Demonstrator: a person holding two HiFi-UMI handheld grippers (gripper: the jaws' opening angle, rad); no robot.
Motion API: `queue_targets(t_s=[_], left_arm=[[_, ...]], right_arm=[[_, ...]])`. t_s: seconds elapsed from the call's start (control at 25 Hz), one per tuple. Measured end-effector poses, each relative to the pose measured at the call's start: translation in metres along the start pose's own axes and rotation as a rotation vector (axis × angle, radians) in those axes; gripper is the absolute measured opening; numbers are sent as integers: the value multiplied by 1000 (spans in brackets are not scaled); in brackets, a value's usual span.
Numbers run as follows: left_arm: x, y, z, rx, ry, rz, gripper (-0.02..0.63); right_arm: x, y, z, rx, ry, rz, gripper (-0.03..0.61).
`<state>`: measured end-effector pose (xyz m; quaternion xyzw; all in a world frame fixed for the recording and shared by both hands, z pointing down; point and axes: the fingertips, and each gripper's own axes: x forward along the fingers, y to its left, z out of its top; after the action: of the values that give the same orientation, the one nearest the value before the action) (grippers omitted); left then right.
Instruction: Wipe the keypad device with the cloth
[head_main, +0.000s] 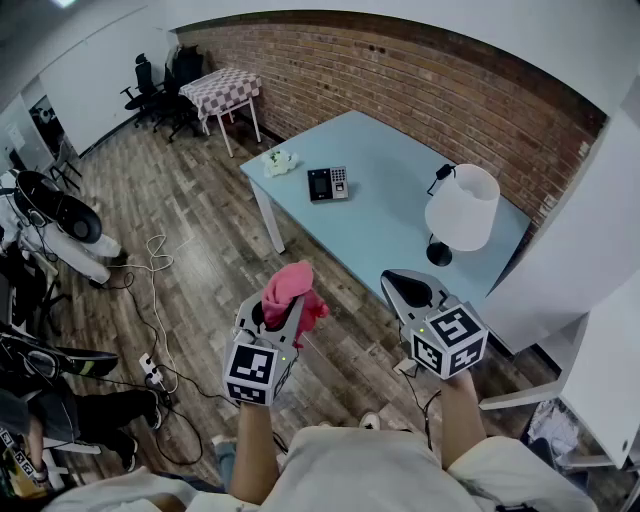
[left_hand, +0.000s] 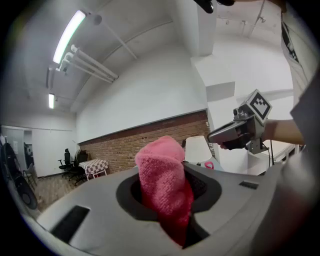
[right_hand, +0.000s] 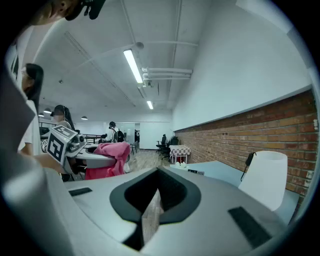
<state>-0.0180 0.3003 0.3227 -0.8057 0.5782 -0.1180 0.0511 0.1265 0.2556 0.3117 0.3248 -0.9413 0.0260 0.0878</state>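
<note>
The left gripper (head_main: 278, 312) is clamped on the cloth (head_main: 290, 288), a pink piece with a nubby, towel-like weave. The cloth is bunched into a soft rounded lump that stands up from between the smooth grey jaws, and one fold hangs over their right side. The right gripper (head_main: 407, 287) is just to the right of it. Its jaws are drawn together to a narrow slit with nothing between them.

Both grippers hang over the wood-plank floor (head_main: 190, 250), near the person and well apart from the table (head_main: 390, 220). The table has a flat, pale blue top and white legs. The keypad device (head_main: 328, 184) lies flat on the table's far left part. It is a small dark rectangular unit with a black screen on its left half and a lighter panel of small keys on its right. A lamp (head_main: 461, 208) with a white, drum-shaped shade and a round black base stands on the right part of the table. A rough red brick wall (head_main: 420, 90) runs behind the table.
</note>
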Motion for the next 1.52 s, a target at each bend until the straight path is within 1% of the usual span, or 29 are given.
queue_targets(t_s=[0.2,0.4,0.64,0.84,0.96,1.04,1.12,1.28,1.52], left_arm=[[0,1,-4,2,-2,7,137],[-3,0,-3,-7,-13,-27,137],[-12,8,-13,5,14,-61,137],[-22,26,-28,-22,43,-54,132],[-26,33,-33,-49,34,-65,132],[-28,37,-33,-41,21,-58,132],[-28,43,-32,-32,17,-45,131],[-14,60,-37,-33,40,-7,126],[30,79,-40,-51,30,-12,126]], right_arm=[[3,1,-5,2,14,0,21],[7,4,-5,48,-13,-7,20],[21,16,-5,64,-4,-21,20],[28,34,-6,47,6,-53,20],[31,41,-8,45,10,-64,20],[34,43,-10,28,28,-69,20],[37,43,-9,29,30,-70,20],[51,34,-6,41,14,-57,20],[90,-1,-8,34,8,-47,20]])
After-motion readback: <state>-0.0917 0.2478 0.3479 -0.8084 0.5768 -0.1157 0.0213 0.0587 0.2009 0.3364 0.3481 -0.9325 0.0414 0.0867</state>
